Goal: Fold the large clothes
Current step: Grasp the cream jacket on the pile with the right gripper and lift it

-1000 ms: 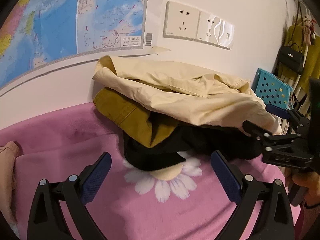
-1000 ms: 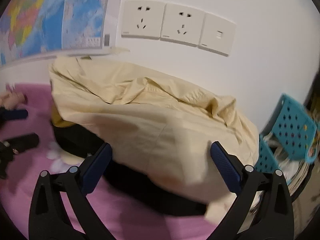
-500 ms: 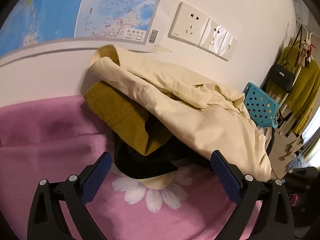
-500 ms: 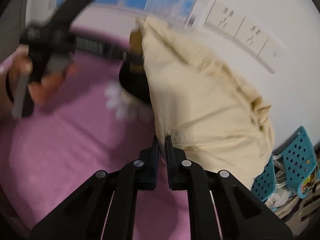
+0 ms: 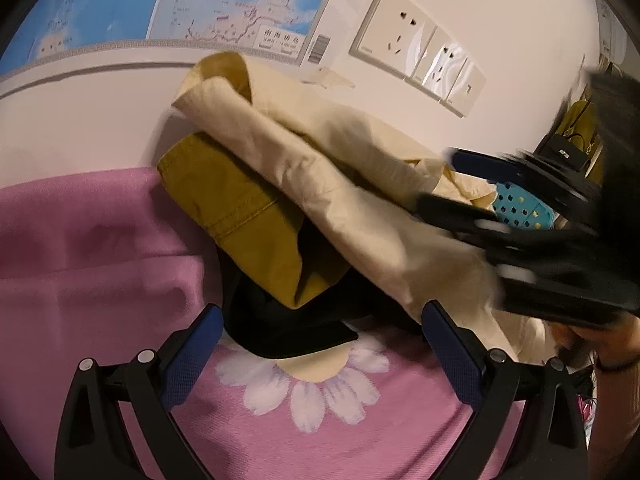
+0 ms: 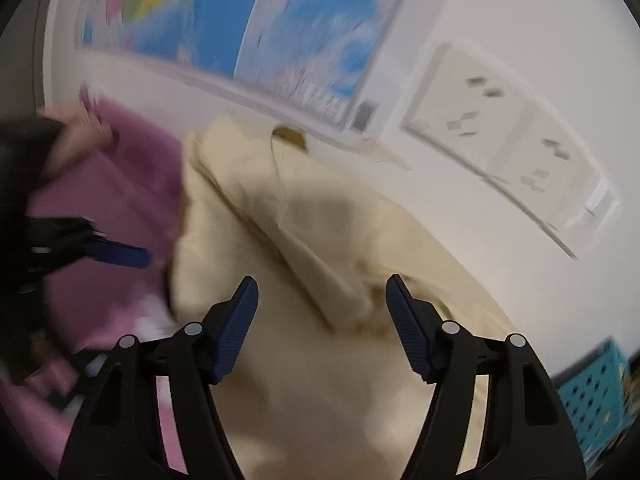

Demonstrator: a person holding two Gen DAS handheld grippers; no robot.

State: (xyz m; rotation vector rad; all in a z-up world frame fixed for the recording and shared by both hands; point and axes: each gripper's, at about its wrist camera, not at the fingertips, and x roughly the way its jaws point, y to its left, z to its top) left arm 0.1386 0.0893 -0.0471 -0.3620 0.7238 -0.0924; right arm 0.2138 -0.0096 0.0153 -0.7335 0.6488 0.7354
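The cream jacket (image 6: 328, 240) tops a clothes heap on the pink blanket (image 5: 80, 260) by the wall. The right gripper (image 6: 322, 312) — jaws just reopening, empty — hovers over it; the left gripper (image 5: 320, 344) gapes wide, holding nothing.

- The left gripper (image 5: 318, 344) points downward, its jaws spread wide with nothing between the pads.
- The right gripper (image 6: 322, 320) also points downward; its jaws have just been opening and stand apart, empty.
- In the left wrist view the right gripper shows blurred, held by a hand (image 5: 600, 340).
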